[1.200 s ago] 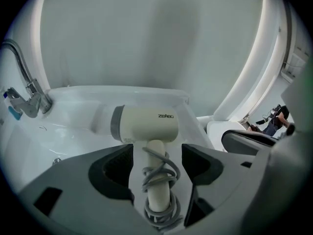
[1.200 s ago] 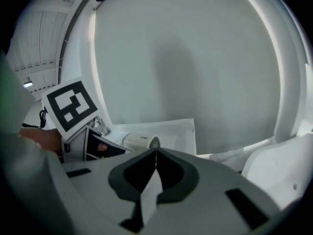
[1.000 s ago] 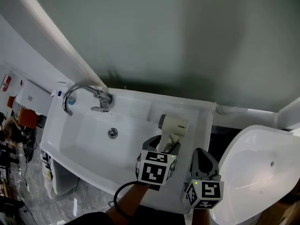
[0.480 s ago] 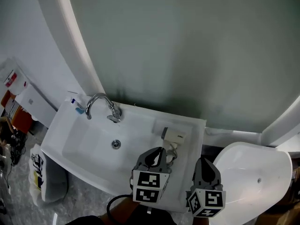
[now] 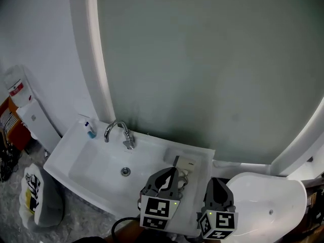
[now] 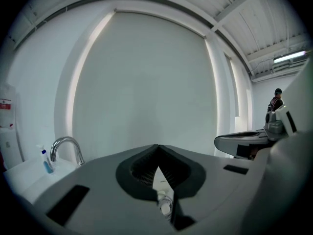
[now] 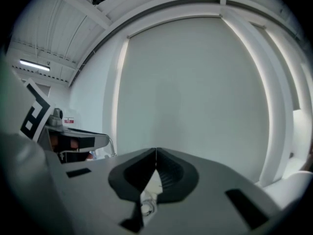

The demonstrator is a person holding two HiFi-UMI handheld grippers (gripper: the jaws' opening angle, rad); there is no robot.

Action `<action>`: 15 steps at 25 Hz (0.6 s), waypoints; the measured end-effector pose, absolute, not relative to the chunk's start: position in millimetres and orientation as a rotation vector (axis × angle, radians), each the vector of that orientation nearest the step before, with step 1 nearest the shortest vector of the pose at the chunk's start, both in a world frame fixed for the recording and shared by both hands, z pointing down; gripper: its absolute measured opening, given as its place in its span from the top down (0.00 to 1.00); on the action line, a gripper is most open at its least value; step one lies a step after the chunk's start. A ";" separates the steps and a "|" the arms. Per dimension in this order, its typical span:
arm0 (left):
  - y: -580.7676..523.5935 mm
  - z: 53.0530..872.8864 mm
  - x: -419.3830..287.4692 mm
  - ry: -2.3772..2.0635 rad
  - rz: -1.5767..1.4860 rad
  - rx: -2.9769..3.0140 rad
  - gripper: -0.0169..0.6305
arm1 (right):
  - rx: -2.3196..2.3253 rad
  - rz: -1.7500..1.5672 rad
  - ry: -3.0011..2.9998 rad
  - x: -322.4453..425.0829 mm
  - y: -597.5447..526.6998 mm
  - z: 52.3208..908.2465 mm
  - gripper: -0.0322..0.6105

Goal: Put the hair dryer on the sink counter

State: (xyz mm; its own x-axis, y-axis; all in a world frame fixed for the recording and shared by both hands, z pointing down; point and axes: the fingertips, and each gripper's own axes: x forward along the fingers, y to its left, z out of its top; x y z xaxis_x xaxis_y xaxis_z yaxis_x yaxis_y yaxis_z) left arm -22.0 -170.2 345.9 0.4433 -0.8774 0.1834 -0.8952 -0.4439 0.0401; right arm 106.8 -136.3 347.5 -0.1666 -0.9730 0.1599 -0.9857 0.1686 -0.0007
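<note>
Head view, near to far: L gripper (image 5: 169, 172), jaws have just been closing and now meet, nothing btwn them. R gripper (image 5: 216, 182) also pinched together, empty. Both hang clear of the hair dryer (image 5: 186, 162), which lies flat on the sink counter (image 5: 203, 167) beside the basin (image 5: 96, 168), w/ the faucet (image 5: 119, 131) beyond. Judgement: placement looks done; only withdrawal left.

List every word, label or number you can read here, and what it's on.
No text is readable.
Red label on the wall dispenser: too small.
Black print on the white bag: blurred.
Hair dryer: no legible print.
</note>
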 end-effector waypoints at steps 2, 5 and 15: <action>-166.5 333.9 -25.5 -1.598 0.169 2.595 0.96 | 1.962 0.125 -2.303 106.3 -134.2 339.6 0.92; -162.4 318.7 -29.8 -1.623 0.116 2.647 0.96 | 1.994 0.074 -2.303 108.4 -130.9 328.3 0.92; -155.4 299.1 -36.8 -1.594 0.045 2.685 0.96 | 2.029 -0.077 -2.325 95.9 -116.8 303.2 0.92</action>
